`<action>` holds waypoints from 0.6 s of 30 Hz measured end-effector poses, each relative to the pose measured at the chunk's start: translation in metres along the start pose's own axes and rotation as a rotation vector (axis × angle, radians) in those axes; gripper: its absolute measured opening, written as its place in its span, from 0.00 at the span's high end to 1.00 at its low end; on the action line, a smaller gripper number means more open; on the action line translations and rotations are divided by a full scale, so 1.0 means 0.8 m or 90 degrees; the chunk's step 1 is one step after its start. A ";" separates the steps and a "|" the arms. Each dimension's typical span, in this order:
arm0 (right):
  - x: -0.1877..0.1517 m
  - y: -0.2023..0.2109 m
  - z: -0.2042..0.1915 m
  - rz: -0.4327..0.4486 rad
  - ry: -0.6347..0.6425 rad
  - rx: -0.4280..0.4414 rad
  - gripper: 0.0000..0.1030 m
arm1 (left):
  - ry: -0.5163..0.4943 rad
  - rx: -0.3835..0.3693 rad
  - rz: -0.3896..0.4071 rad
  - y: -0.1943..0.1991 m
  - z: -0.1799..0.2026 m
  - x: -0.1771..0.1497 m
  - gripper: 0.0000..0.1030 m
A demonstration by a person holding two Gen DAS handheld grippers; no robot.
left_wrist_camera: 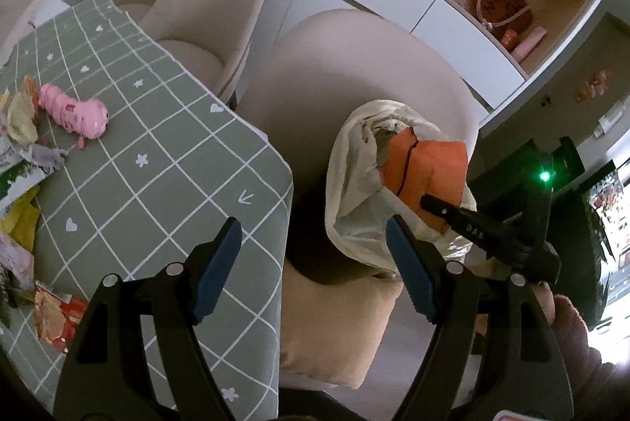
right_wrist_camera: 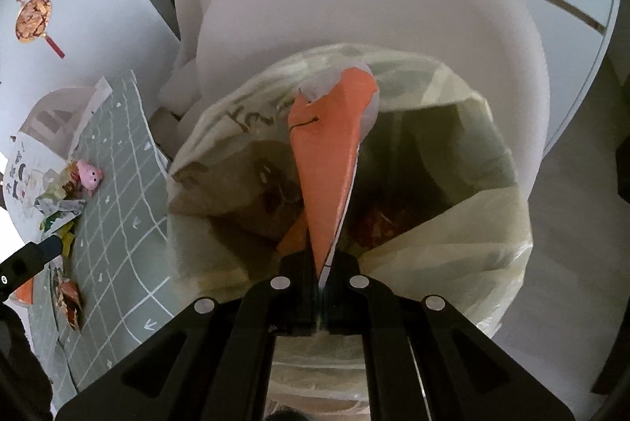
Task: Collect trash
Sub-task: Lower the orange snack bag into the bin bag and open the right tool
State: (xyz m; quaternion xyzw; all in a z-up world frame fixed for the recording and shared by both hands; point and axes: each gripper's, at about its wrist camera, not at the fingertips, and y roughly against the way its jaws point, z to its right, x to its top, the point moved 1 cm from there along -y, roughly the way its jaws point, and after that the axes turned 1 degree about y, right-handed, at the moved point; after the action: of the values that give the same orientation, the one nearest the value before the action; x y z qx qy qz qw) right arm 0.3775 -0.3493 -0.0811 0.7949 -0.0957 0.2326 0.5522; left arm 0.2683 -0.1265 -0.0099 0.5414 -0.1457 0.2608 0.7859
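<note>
Right hand-held gripper (right_wrist_camera: 319, 263) clamps orange paper (right_wrist_camera: 328, 161) inside white bag (right_wrist_camera: 453, 236), perhaps over wrappers; left hand-held gripper (left_wrist_camera: 313, 263) spread.

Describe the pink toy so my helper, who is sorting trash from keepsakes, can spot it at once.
Find the table with the green checked cloth beside the beige chairs. Near its far end lies a heap of crumpled wrappers, and the pink toy lies on the cloth at the edge of that heap. It is the only solid, segmented, caterpillar-like thing there; everything next to it is flat or crumpled paper.
</note>
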 end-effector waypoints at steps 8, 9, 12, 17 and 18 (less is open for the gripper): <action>0.006 0.014 0.005 0.040 -0.005 0.004 0.93 | -0.019 0.013 0.004 0.009 0.011 0.003 0.30; 0.006 0.017 0.007 0.045 -0.005 0.003 0.88 | -0.019 0.015 0.003 0.008 0.012 0.002 0.30; 0.002 0.025 0.010 0.063 -0.012 0.007 0.65 | -0.020 0.015 -0.002 0.008 0.017 0.001 0.30; -0.007 0.055 0.014 0.091 -0.016 -0.007 0.63 | -0.062 0.017 0.001 0.017 0.030 -0.009 0.30; -0.012 0.065 0.012 0.095 -0.018 -0.014 0.63 | -0.071 0.019 0.000 0.019 0.031 -0.012 0.30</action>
State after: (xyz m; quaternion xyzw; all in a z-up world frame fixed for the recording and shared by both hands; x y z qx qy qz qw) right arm 0.3507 -0.3785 -0.0453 0.7827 -0.1649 0.2611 0.5405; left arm 0.2530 -0.1477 0.0065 0.5665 -0.1857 0.2324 0.7685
